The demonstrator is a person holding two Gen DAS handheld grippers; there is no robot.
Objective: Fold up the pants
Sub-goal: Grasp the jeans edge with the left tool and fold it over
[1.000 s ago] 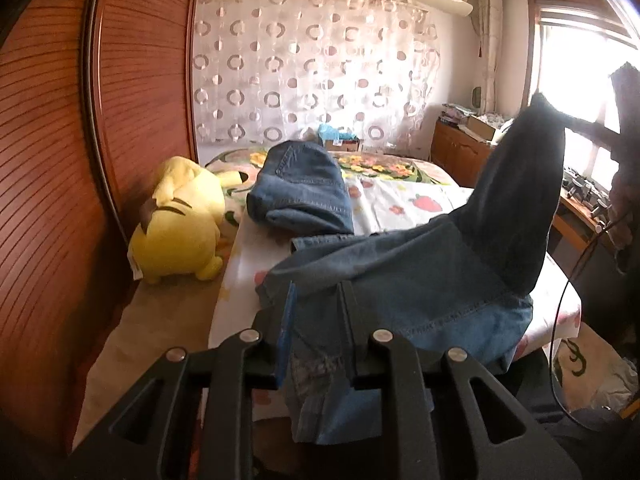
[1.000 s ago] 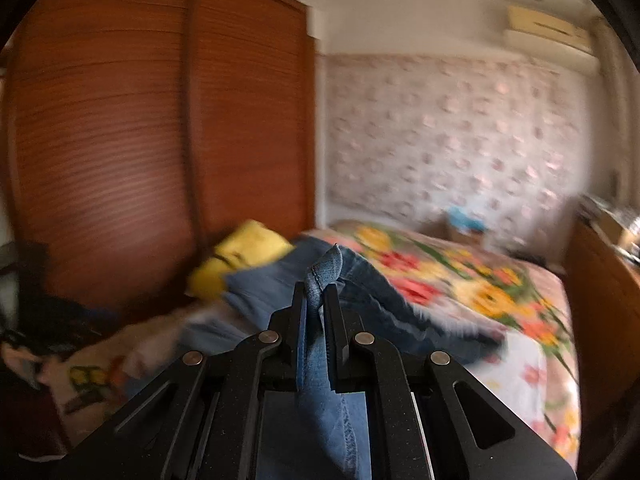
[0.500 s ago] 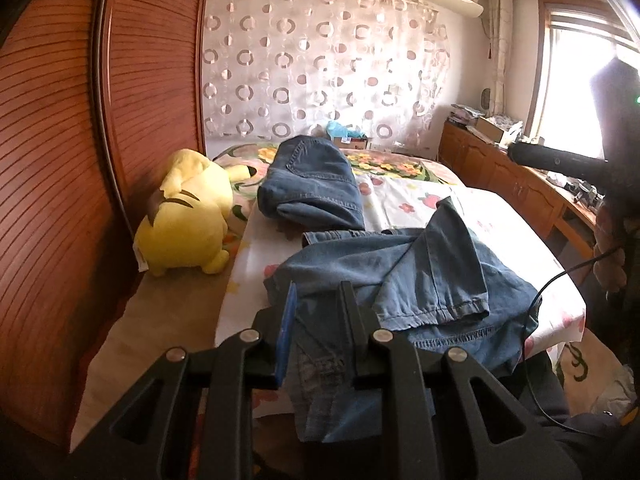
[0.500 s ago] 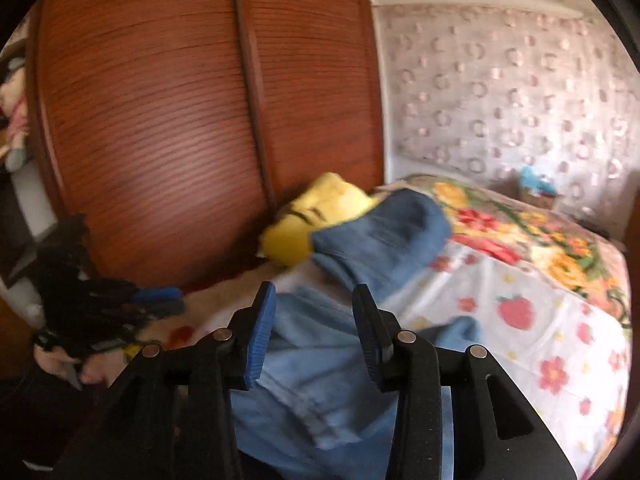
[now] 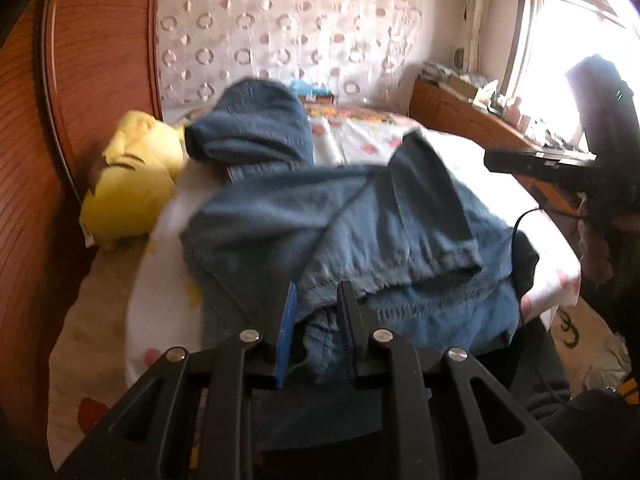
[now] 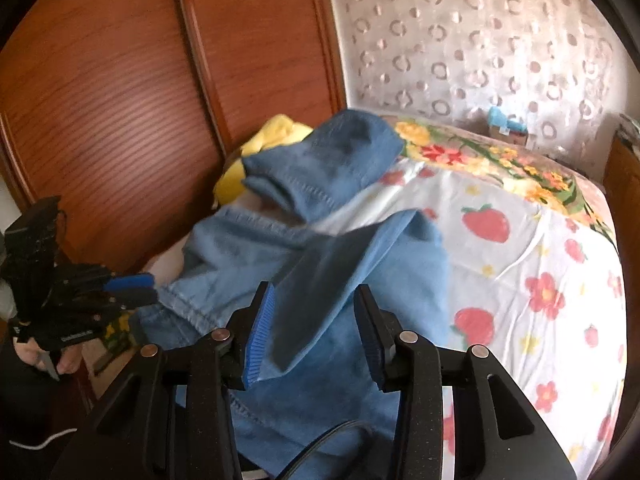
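While the left gripper [image 5: 314, 312] stays clamped on a bunched hem of the light denim pants [image 5: 360, 232] at the bed's [image 6: 520, 272] near edge, the right gripper [image 6: 316, 320] is opening, a loose pant leg lying between its parted fingers without being pressed. Farther off, a darker folded pair of jeans [image 5: 256, 128] rests beside a yellow plush toy [image 5: 128, 184] by the wooden wardrobe [image 6: 120, 100].

The right gripper [image 6: 316, 320], jaws opening, hangs over the blue jeans [image 6: 360, 272] on the flowered bedsheet [image 6: 520, 280].
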